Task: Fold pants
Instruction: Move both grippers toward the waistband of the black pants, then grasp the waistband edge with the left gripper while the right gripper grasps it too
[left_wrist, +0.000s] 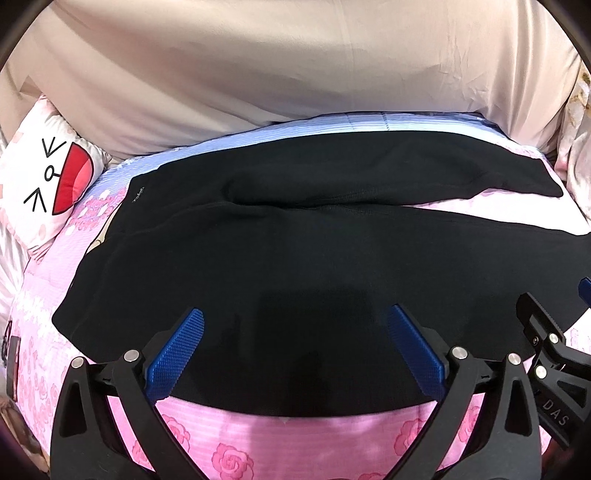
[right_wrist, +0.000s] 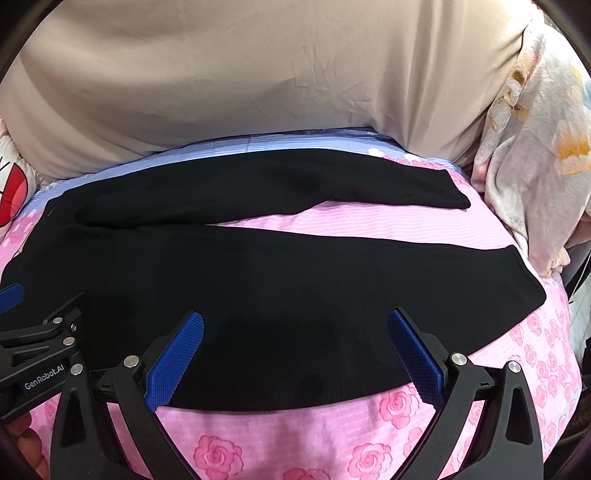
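Black pants lie flat on a pink rose-print bed cover, waistband at the left, both legs running right and splayed apart. My left gripper is open, its blue pads hovering over the near edge of the pants by the hip. My right gripper is open over the near leg; the far leg lies behind it. Each gripper shows at the edge of the other's view: the right gripper and the left gripper. Neither holds cloth.
A beige sheet or headboard rises behind the bed. A white cartoon pillow lies at the far left. A crumpled floral blanket is piled at the right. A blue striped band edges the cover at the back.
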